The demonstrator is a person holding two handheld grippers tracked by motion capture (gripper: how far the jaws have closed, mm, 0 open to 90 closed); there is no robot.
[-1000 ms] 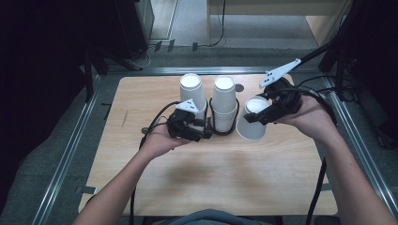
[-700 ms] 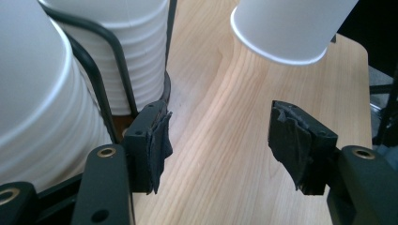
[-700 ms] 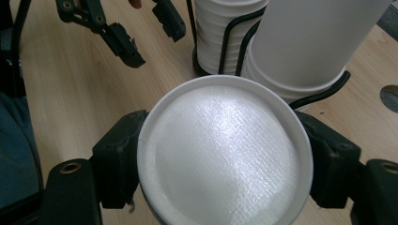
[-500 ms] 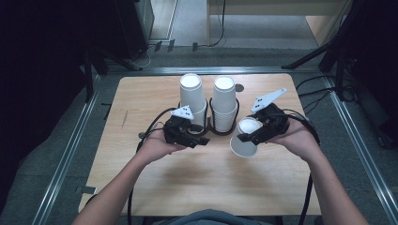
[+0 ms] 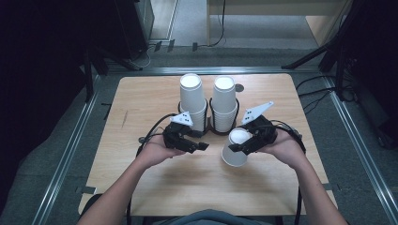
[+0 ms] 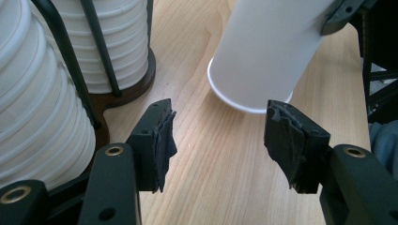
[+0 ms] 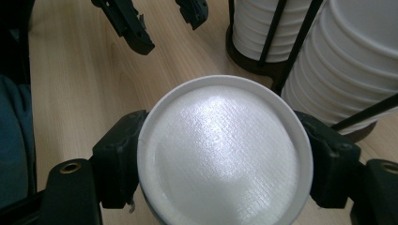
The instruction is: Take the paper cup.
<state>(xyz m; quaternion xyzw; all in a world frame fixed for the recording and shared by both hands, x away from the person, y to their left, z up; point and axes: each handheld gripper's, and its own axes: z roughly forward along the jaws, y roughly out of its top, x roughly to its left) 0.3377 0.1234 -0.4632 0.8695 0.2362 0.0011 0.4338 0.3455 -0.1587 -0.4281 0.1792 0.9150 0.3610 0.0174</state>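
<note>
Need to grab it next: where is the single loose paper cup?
High view: the paper cup is upside down in the right gripper, just in front of the right cup stack.

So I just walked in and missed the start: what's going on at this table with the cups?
A person works two hand-held claws. The right claw is shut on a white paper cup, held upside down and tilted, its rim just above the wooden table. The left claw is open and holds nothing, pointing toward that cup. Behind them, two stacks of cups stand in a black wire holder.

Each black gripper carries a grey three-cornered plate, brass-ringed screw holes, and a trailing black cable.
</note>
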